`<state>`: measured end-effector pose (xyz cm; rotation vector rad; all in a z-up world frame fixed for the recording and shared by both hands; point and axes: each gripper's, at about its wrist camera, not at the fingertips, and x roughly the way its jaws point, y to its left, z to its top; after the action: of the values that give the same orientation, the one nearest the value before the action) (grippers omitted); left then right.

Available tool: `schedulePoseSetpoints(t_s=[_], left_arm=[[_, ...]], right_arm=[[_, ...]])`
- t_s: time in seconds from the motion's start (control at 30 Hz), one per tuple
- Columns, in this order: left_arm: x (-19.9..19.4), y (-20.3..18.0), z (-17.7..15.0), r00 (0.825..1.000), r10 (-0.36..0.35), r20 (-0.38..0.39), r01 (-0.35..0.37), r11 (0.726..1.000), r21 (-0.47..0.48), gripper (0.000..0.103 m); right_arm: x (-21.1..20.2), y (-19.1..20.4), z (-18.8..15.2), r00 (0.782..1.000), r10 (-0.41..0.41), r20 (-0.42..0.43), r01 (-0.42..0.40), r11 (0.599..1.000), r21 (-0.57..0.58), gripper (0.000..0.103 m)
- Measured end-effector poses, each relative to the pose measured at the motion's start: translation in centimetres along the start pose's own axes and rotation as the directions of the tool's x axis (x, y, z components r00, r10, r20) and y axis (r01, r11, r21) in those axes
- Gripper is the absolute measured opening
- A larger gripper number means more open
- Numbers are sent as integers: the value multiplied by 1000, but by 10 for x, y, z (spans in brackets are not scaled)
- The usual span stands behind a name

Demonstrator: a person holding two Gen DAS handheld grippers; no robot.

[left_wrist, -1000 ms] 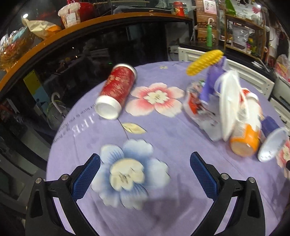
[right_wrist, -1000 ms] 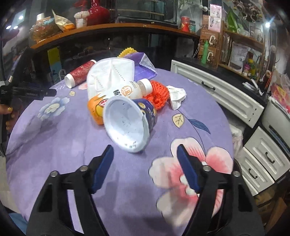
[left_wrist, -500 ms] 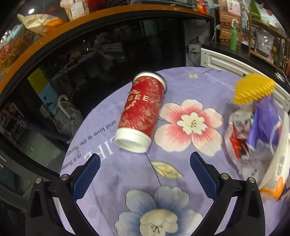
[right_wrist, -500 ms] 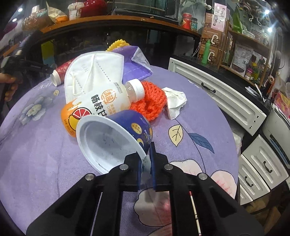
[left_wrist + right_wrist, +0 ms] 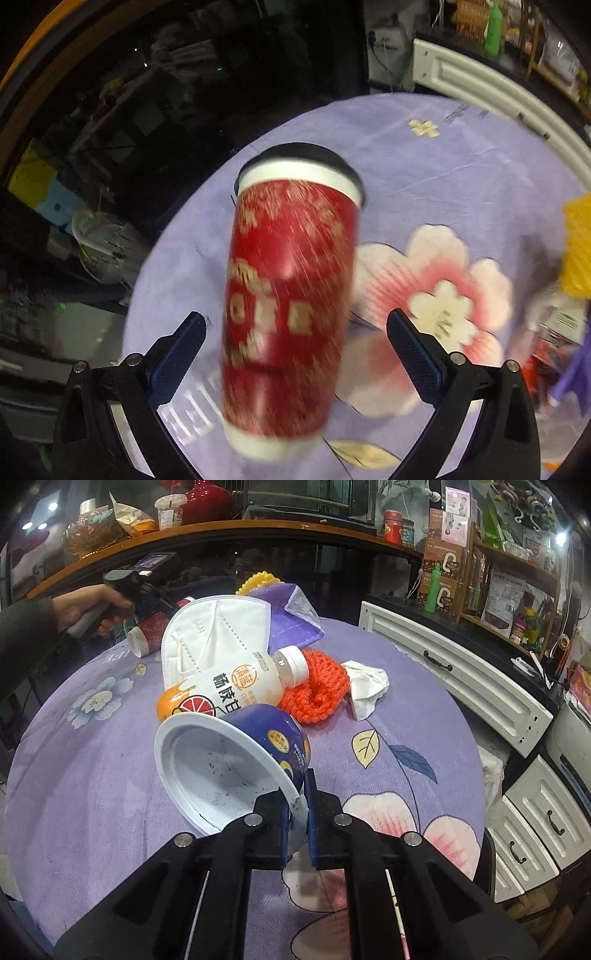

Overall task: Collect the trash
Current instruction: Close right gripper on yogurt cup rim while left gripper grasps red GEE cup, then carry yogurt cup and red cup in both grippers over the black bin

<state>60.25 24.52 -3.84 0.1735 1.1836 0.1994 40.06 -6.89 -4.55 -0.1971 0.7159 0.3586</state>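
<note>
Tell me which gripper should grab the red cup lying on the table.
Left. The left gripper is open with the red cup between its fingers. The right gripper is shut on the blue tub.

Round table w/ purple floral cloth (image 5: pixel 92 775), white drawers (image 5: pixel 535 812) at right, cluttered wood shelf (image 5: pixel 221 531) behind.

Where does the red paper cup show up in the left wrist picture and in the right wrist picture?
Left wrist view: the red paper cup fills the centre, lying on its side between the open fingers of the left tool.
Right wrist view: the cup is small at upper left, partly hidden behind the white face mask.
Shared landmark: the yellow knitted piece, right edge there, top centre here.
</note>
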Motion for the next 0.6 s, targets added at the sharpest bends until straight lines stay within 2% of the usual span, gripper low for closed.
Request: schedulePoseSetpoints(t_s=[0.1, 0.23, 0.27, 0.43, 0.6], left_arm=[[16, -1, 6, 999, 8, -41, -8, 1000, 18, 93], [27, -1, 10, 997, 20, -71, -19, 1000, 23, 77], [27, 0, 10, 997, 23, -70, -22, 1000, 17, 76], [18, 5, 3, 999, 16, -35, -17, 1000, -24, 75], [-5, 11, -14, 999, -20, 47, 24, 995, -98, 75]], right_arm=[[1, -2, -3, 1000, 8, -10, -7, 1000, 6, 8], [2, -6, -5, 1000, 0, -11, 0, 1000, 15, 8], [3, -7, -5, 1000, 0, -10, 0, 1000, 18, 8], [-2, -8, -6, 1000, -2, 6, 2, 1000, 22, 8], [-14, -8, -9, 999, 11, 34, -12, 999, 37, 8]])
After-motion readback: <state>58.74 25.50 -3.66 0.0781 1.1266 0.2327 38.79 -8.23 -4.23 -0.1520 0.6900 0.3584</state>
